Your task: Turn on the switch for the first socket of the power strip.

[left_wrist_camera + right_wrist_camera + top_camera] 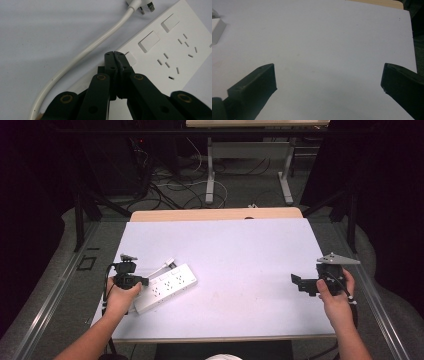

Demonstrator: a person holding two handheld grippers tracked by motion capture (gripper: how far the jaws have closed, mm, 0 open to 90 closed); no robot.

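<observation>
White power strip (166,287) lies lower left of high view, cord (82,53) loose. Your left gripper (115,54): jaws together, tips at end switch (132,58), possibly pressing it. Other switches untouched. Right gripper (300,282), lower right: jaws apart, idle.

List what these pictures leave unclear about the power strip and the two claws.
- Power strip: left gripper view, its near end hidden behind the shut left claw; right edge cut off.
- Whether the claw tips press the small switch: cannot tell.
- Cord: runs off the bottom edge.
- Right claw: high view, too small for detail.
</observation>
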